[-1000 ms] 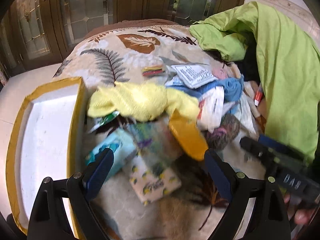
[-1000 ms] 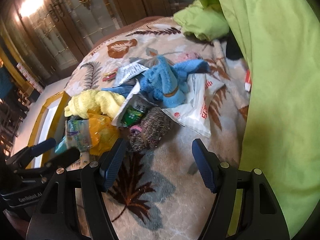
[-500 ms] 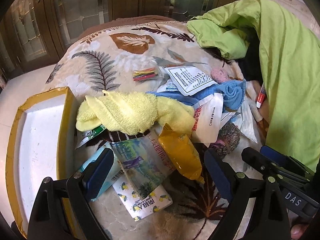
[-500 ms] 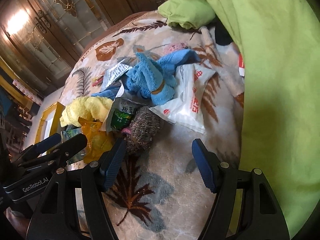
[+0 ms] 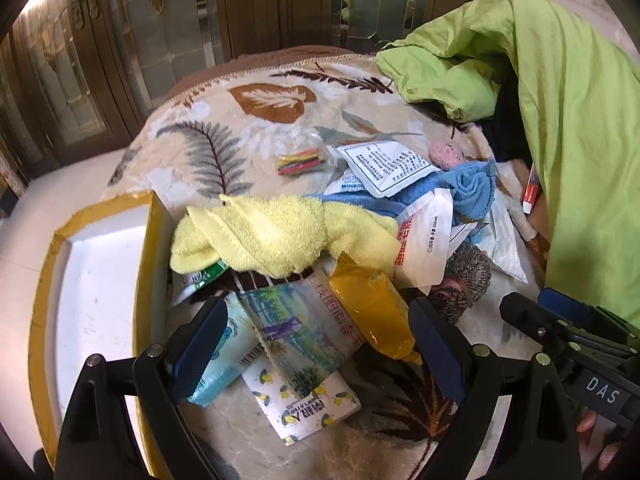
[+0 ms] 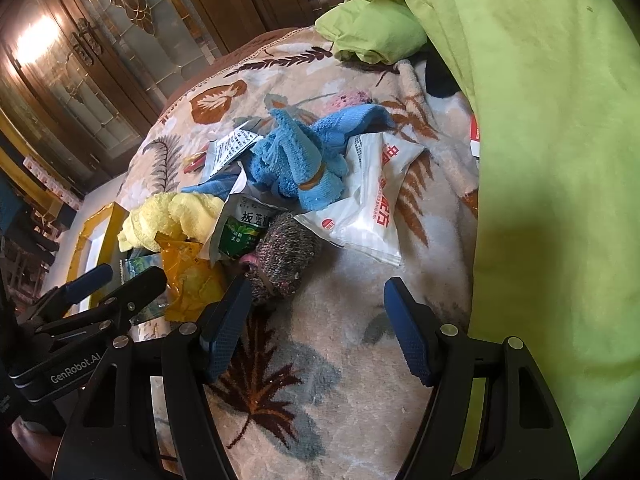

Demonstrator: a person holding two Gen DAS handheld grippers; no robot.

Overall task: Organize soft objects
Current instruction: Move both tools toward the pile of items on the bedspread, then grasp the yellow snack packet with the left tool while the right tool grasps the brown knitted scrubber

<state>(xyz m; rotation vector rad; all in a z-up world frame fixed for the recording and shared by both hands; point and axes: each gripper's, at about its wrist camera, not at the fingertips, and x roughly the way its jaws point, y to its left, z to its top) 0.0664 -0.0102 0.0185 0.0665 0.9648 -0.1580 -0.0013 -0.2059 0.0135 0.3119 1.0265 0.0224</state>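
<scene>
A: What does the left wrist view show?

B: The left claw (image 5: 316,344) stands wide apart at the bottom of the frame, holding nothing. Between its fingers lie a scenic packet (image 5: 304,332), a lemon-print packet (image 5: 308,404) under it, and a pale blue packet (image 5: 224,364) beside the left finger. An orange pouch (image 5: 372,312) lies just above the right finger. Above these, in the middle, a yellow towel (image 5: 280,236) is bunched up, with a blue towel (image 5: 460,192) to its right. A white tray (image 5: 96,304) with a yellow rim fills the lower left. A green sheet (image 5: 580,140) covers the right side.

A: And the other claw?

B: It shows at the lower right edge, past a knit roll (image 5: 464,284); from here one cannot tell how far it gapes.

A: The right wrist view?

B: The right claw (image 6: 316,328) is apart and empty, over the leaf-print blanket (image 6: 340,360). Its left finger is just beside the knit roll (image 6: 284,260). Above sits the blue towel (image 6: 300,160), a white bag (image 6: 368,200) to its right, the yellow towel (image 6: 172,216) at centre left, the orange pouch (image 6: 188,276) below it. The left claw (image 6: 112,280) enters at the left edge.
</scene>
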